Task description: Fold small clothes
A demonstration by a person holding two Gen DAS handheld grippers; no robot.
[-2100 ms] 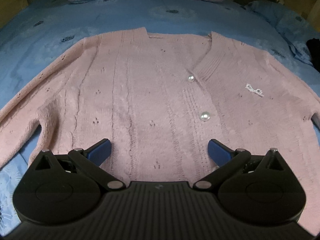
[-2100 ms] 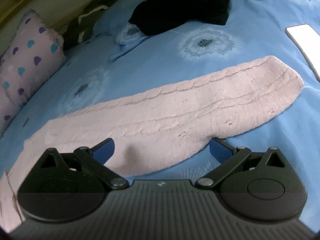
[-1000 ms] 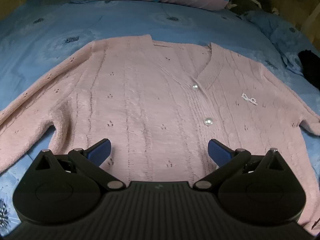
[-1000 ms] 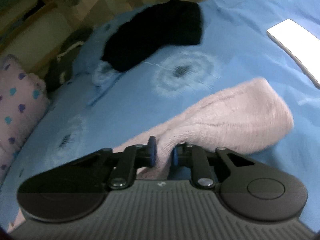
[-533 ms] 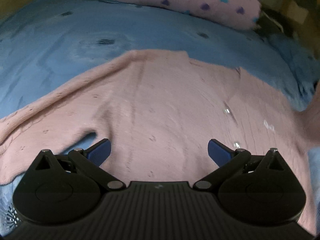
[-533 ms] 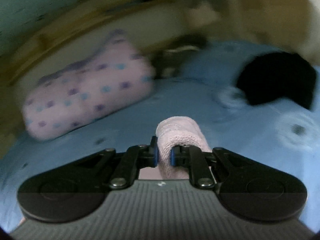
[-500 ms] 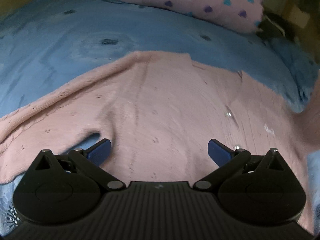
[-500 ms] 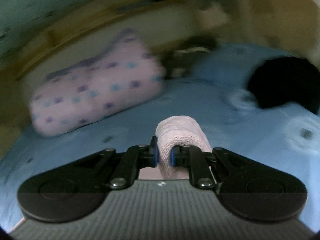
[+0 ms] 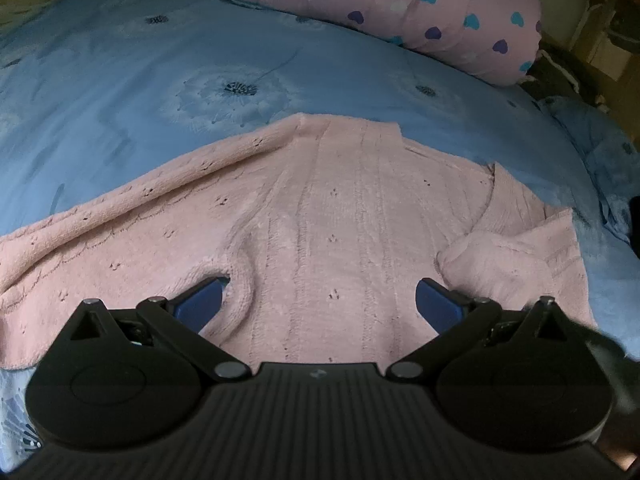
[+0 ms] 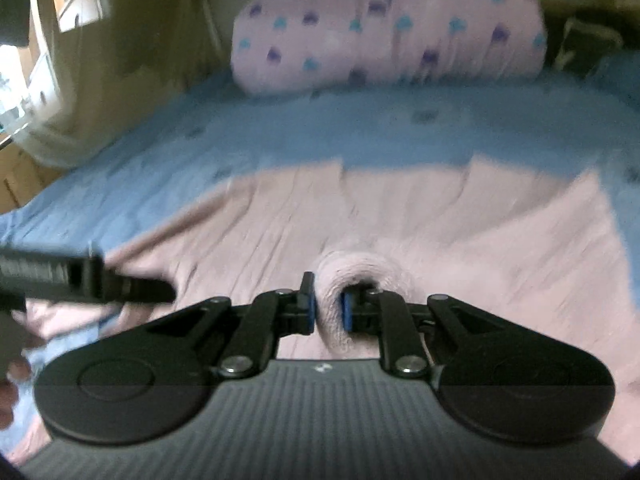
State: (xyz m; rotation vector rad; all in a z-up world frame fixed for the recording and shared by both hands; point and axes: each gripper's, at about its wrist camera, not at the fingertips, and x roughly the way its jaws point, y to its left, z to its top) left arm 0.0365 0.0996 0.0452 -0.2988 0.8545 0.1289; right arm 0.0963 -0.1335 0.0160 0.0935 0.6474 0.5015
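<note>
The left wrist camera is looking forward and down past the left claw, sitting close above the pink cardigan on the blue bed, toward the heart-print pillow. The right wrist camera is facing the same way from just behind the right claw, blurred. Both are sharing the cardigan, bedsheet and pillow, and the right view is catching the left claw at its left edge.

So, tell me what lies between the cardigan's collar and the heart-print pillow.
Only bare blue bedsheet, printed with dandelions, lies between the pink cardigan and the heart-print pillow; the left wrist view shows it sharply, the right wrist view blurrily.
</note>
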